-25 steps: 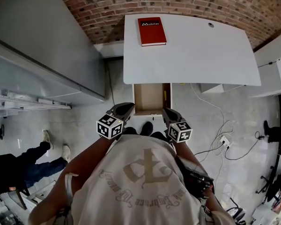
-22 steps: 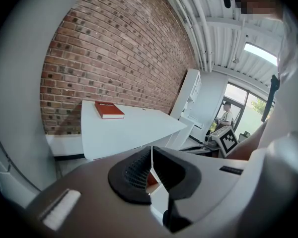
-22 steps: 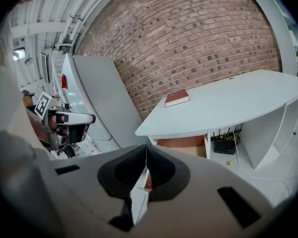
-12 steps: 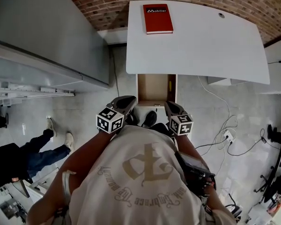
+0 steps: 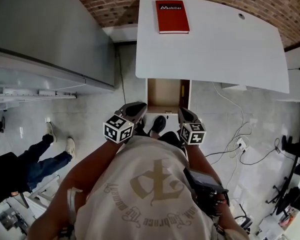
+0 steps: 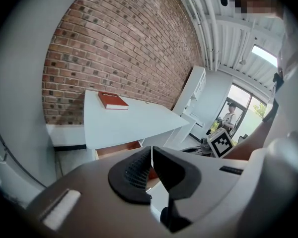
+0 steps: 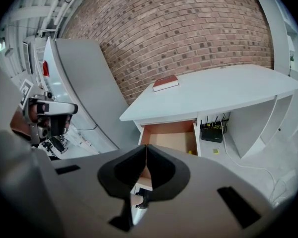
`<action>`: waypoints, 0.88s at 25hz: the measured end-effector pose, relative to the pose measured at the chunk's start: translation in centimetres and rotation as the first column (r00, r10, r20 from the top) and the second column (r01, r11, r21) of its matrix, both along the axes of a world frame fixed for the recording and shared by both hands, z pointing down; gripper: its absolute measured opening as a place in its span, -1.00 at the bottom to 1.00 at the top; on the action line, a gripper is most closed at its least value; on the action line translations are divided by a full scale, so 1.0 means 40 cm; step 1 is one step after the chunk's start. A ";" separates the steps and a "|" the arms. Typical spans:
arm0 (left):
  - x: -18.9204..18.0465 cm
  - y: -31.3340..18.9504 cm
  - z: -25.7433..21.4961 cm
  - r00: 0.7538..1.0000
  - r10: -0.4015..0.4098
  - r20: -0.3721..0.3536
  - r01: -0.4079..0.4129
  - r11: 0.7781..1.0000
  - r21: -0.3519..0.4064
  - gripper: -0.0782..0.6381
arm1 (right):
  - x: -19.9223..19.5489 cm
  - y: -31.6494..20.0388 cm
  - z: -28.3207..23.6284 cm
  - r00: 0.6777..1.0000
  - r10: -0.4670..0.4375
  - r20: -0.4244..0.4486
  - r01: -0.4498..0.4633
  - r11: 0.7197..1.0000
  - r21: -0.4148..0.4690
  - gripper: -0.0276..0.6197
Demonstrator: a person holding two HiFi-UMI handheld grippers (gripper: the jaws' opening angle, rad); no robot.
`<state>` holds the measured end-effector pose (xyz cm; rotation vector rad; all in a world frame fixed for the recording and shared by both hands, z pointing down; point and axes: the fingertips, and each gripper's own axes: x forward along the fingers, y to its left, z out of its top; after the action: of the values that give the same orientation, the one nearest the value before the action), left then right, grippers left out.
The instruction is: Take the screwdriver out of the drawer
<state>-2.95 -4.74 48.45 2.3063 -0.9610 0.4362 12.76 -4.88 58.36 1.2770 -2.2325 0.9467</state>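
**Yellow handle on the drawer's right wall: open the jaws before going in**

Yellow sliver = the screwdriver [image 5: 182, 90], as far as I can tell. Only the handle colour shows; shaft and tip are too small to make out. It lies lengthwise along the right wall of the drawer [image 5: 162, 95], about mid-depth, touching that wall or just beside it. The rest of the drawer floor looks bare. The drawer is already pulled out from under the near edge of the desk [image 5: 215, 44], so no pulling needed.

Right gripper [image 7: 145, 163]: jaws pressed together, nothing between them. Left gripper [image 6: 152, 164]: same, only a hairline between the pads, empty. Both hang short of the drawer front, one off each front corner, well apart from the tool.

How I'd do it:
- Use the right gripper; it's on the tool's side.
- Spread the jaws before crossing the drawer front, not inside.
- The wall is the problem: one jaw has to fit between handle and wall. If there's no gap, nudge the handle toward the middle first.
- Grip across the handle, not the shaft. A round handle will likely roll if pinched off-centre.
- Lift clear of the drawer walls, then draw back. Mind the desk's near edge over the drawer's back part.
- Keep the left gripper out of the way, or steady the front left corner if the drawer slides.

The book [image 5: 172, 16] near the desk's far left corner isn't in the way.
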 end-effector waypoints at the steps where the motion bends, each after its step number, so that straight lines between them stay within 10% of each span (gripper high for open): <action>1: -0.001 -0.003 0.004 1.000 -0.003 -0.005 0.003 1.000 -0.005 -0.74 | 0.002 -0.005 0.009 1.000 0.004 -0.010 -0.004 1.000 -0.005 -0.89; 22: -0.069 0.001 0.148 0.998 -0.060 -0.031 0.055 0.991 -0.120 -0.74 | -0.051 -0.112 0.225 0.995 0.040 -0.093 -0.053 0.989 -0.139 -0.89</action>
<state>-5.71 -4.71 54.36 2.1664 -0.9560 0.4172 10.70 -9.35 67.37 1.2868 -2.0375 1.0241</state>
